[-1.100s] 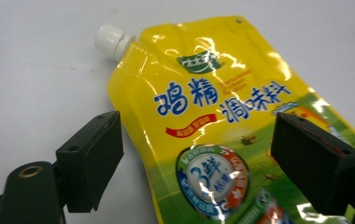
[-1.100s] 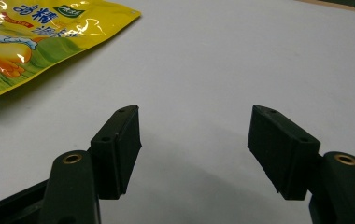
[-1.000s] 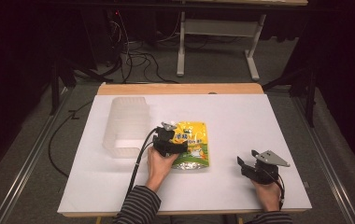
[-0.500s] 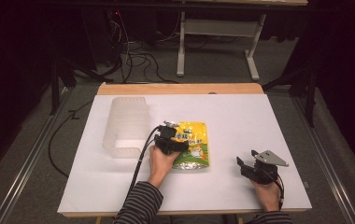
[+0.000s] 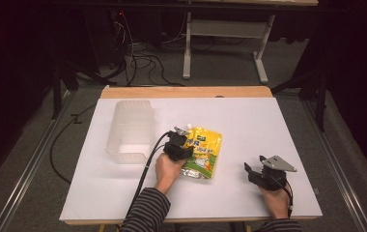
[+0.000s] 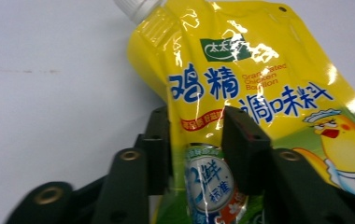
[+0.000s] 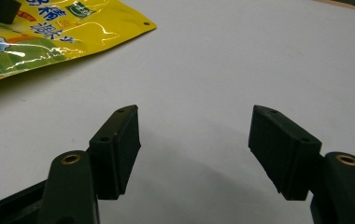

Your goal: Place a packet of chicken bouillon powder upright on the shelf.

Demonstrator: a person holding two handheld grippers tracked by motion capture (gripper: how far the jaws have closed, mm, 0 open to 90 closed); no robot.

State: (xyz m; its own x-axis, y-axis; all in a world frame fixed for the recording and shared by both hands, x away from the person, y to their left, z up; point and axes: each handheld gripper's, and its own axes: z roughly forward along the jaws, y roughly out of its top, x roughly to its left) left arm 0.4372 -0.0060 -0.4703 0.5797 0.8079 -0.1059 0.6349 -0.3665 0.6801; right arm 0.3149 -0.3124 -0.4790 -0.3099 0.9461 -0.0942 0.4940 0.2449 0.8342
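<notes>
Left gripper view shows the left tool (image 6: pixel 196 154) just squeezed in on the yellow seasoning pouch (image 6: pixel 259 93), pinching its edge, maybe to lift it. The pouch lies flat on the white surface (image 5: pixel 268 125), beside the clear bin (image 5: pixel 128 130). The right tool (image 7: pixel 194 154) waits spread wide.

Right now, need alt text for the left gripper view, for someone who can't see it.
The left gripper has just been closing its two black jaws onto the left edge of a yellow spouted seasoning pouch, one jaw over its printed face and one beside its edge. The pouch lies flat on a white table, its white screw cap at the top of the view.
</notes>
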